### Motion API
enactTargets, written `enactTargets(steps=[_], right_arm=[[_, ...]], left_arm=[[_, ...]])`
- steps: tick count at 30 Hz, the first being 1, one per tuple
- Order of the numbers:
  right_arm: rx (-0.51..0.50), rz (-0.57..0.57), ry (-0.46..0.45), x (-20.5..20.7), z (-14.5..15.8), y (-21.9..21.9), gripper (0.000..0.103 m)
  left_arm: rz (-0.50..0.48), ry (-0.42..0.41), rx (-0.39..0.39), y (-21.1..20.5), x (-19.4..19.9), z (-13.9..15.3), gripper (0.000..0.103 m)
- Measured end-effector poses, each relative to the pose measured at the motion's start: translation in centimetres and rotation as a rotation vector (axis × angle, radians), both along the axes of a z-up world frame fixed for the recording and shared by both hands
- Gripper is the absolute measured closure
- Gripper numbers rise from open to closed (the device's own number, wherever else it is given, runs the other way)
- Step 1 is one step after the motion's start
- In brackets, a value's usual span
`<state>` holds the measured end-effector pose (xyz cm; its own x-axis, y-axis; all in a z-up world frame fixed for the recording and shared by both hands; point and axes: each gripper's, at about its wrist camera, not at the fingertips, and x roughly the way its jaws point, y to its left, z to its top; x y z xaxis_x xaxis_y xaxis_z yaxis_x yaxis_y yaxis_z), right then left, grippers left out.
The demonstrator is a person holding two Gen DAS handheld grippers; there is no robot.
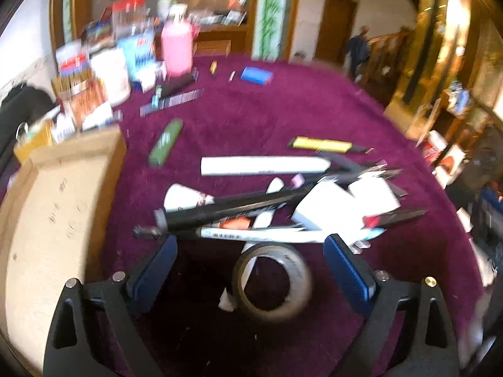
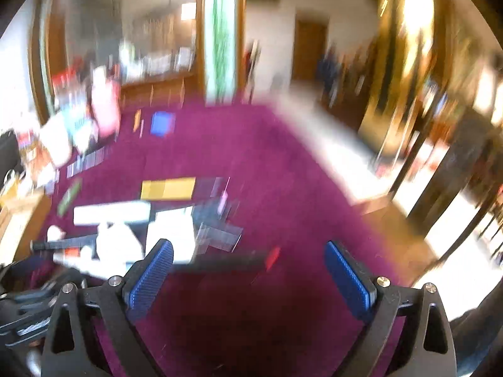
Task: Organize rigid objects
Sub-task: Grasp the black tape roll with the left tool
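Observation:
On the purple cloth [image 1: 283, 113] lies a heap of pens and small boxes: a black marker [image 1: 232, 207], a long white box [image 1: 264, 165], white blocks [image 1: 339, 204] and a yellow box [image 1: 320, 144]. A roll of tape [image 1: 272, 282] lies flat between the blue pads of my left gripper [image 1: 251, 245], which is open and touches nothing. The right wrist view is blurred. My right gripper [image 2: 250, 246] is open above the cloth, with a dark pen with a red end [image 2: 226, 262] lying just beyond its left pad, and the heap to its left.
A cardboard box [image 1: 56, 207] stands at the left edge. A green case [image 1: 165, 141], a blue box [image 1: 256, 75], a pink bottle [image 1: 176, 48] and stacked packages [image 1: 107, 72] sit farther back. The table edge [image 2: 361, 207] runs to the right, with the floor beyond it.

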<state>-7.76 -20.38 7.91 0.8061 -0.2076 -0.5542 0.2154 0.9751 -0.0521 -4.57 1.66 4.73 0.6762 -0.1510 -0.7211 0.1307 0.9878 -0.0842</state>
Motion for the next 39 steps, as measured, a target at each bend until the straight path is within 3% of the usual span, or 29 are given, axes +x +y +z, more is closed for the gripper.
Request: enactTargets(steps=[2,3,6,10,11,14,21,24,25,26,27,35,39], right_arm=[[-0.049,-0.042,-0.212,-2.0,1.6,-0.6,0.0],[-0.042,-0.037,-0.26,-2.1,1.7,-0.9,0.0],[0.013,-0.055,-0.155,0.7,0.7,-2.4,0.0],[0.046,-0.102,-0.139,1.3,-2.1,-3.5,0.0],[0.072,-0.099,-0.085,1.9,-2.6,-4.1,0.001],[0.121,-0.07,-0.09,1.8,-2.3,-4.8,0.001],[0.115,0.042,-0.058,2.2,-2.8,-3.2,0.001],[0.105,0.051,-0.054,2.2,-2.8,-2.7,0.001],[0.104,0.052,-0.053,2.3,-2.9,-2.5,0.001],[0.107,0.047,-0.049,2.4,-3.0,-2.6,0.001],[0.109,0.044,-0.048,2.4,-3.1,-2.6,0.001],[0.095,0.048,-0.03,2.7,-3.3,-2.1,0.001],[0.087,0.048,-0.028,2.8,-3.4,-2.0,0.001]], left_arm=[[-0.011,-0.054,-0.007,0.8,-1.4,1.6,0.009],[-0.016,-0.07,-0.022,1.4,-1.9,2.3,0.009],[-0.016,-0.057,-0.039,3.0,-3.0,3.1,0.009],[-0.071,-0.013,0.002,3.1,-3.9,2.7,0.009],[-0.093,-0.01,0.021,2.7,-4.1,2.5,0.012],[-0.157,0.013,0.061,0.6,-3.5,1.8,0.026],[-0.061,0.118,0.084,-1.4,0.1,-1.1,0.026],[-0.057,0.185,0.019,-0.9,1.4,-2.5,0.041],[-0.09,0.197,-0.025,-0.9,1.4,-2.5,0.059],[-0.085,0.203,-0.01,-0.9,1.4,-2.5,0.083],[-0.079,0.199,0.019,-1.0,1.2,-2.5,0.088],[-0.152,0.216,-0.094,0.7,-1.8,-2.3,0.09],[-0.173,0.193,-0.087,1.1,-2.5,-1.7,0.09]])
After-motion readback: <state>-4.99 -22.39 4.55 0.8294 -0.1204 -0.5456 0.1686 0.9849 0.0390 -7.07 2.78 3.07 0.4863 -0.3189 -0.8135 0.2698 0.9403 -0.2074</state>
